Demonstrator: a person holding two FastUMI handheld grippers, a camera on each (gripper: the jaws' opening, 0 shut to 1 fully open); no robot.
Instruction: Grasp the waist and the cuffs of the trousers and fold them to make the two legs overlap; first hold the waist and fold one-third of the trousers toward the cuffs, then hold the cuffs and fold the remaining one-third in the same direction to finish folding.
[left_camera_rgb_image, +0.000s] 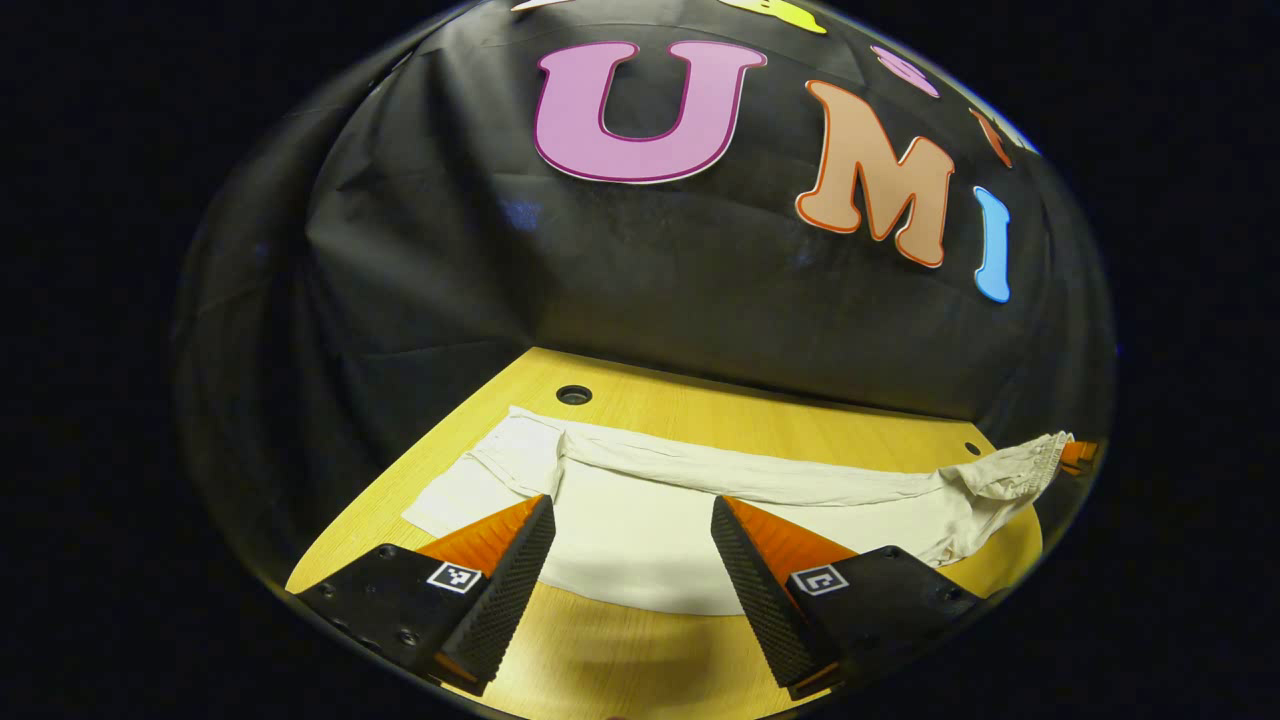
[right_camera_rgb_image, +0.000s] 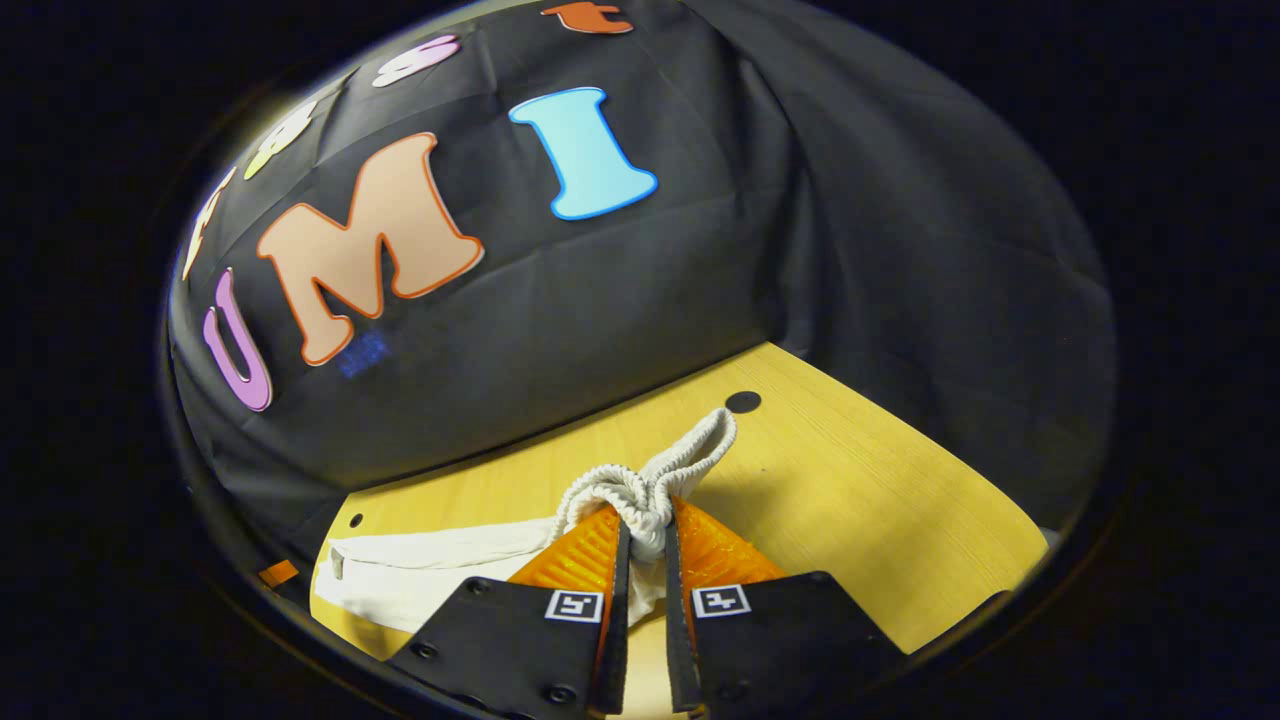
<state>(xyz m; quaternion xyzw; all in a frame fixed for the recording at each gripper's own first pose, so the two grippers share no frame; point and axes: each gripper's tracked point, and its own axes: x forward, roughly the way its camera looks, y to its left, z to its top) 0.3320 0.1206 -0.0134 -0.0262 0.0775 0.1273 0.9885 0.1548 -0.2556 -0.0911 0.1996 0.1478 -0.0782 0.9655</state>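
White trousers (left_camera_rgb_image: 640, 520) beneath spread left hand-held gripper (left_camera_rgb_image: 633, 525), waist (right_camera_rgb_image: 650, 490) pinched in right hand-held gripper (right_camera_rgb_image: 645, 545)

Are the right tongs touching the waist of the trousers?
Touching. The right gripper view shows the right tongs shut on the bunched waist.

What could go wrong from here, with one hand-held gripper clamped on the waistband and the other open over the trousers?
1. The right hand-held gripper pinches only a bunched bit of the waistband; it may slip out or fold unevenly.
2. The left hand-held gripper is open above the trousers, holding nothing, so a pull from the waist could drag the cloth across the table.
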